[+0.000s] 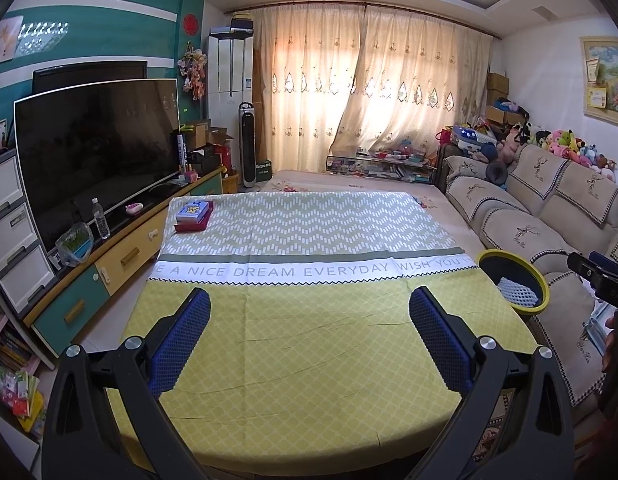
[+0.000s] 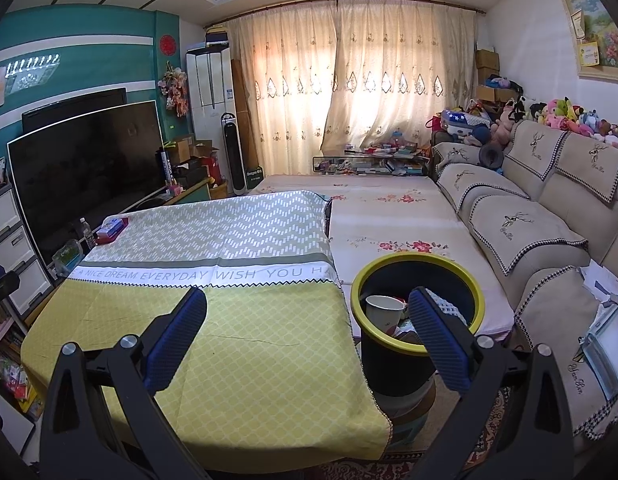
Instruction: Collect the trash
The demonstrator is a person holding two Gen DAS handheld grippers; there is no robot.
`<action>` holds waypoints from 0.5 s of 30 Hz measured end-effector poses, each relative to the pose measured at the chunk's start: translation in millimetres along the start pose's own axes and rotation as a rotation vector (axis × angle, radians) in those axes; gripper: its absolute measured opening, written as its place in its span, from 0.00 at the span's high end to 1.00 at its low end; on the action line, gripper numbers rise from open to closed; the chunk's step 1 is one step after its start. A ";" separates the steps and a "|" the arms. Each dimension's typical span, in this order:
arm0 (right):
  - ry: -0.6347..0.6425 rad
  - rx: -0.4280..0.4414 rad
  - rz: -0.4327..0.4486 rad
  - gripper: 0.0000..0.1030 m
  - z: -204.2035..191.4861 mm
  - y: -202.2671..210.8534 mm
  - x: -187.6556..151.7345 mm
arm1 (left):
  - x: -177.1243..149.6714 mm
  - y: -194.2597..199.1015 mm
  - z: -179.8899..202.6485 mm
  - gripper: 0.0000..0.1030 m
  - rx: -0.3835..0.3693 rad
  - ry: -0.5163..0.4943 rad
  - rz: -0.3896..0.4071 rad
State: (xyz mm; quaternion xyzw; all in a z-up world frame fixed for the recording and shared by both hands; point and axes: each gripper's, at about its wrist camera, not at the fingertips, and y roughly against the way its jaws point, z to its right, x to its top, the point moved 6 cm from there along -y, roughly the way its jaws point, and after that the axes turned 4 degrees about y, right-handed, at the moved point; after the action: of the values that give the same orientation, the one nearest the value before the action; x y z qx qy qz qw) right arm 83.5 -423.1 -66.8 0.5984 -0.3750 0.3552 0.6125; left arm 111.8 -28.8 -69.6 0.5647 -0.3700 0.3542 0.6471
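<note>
A black trash bin with a yellow rim (image 2: 419, 344) stands at the table's right edge, on a stool. Inside it lie a white paper cup (image 2: 383, 310), a white foam net (image 2: 449, 306) and other scraps. The bin also shows in the left wrist view (image 1: 543, 284) with the foam net (image 1: 517, 292) in it. My left gripper (image 1: 309, 312) is open and empty above the yellow-green tablecloth (image 1: 309, 344). My right gripper (image 2: 307, 312) is open and empty over the table's right edge, its right finger (image 2: 433, 332) in front of the bin.
A red and blue box stack (image 1: 193, 216) sits at the table's far left corner. A TV (image 1: 97, 152) on a low cabinet lines the left side. A beige sofa (image 2: 549, 216) lines the right. A floral mattress (image 2: 389, 216) lies beyond the table.
</note>
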 end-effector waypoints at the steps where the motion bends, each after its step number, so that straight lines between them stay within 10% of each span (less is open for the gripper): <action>1: 0.000 0.001 -0.001 0.07 -0.8 -0.3 -0.5 | 0.1 0.2 -0.7 0.05 0.003 0.000 0.001; 15: 0.007 0.007 -0.011 0.07 -1.7 -2.0 -1.3 | 0.1 -4.3 -1.1 0.05 -0.007 0.003 -0.016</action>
State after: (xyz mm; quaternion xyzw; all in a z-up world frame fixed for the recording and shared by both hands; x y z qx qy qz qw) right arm 84.7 -421.5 -68.8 0.6014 -0.3683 0.3552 0.6136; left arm 115.8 -28.2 -71.6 0.5648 -0.3657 0.3489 0.6524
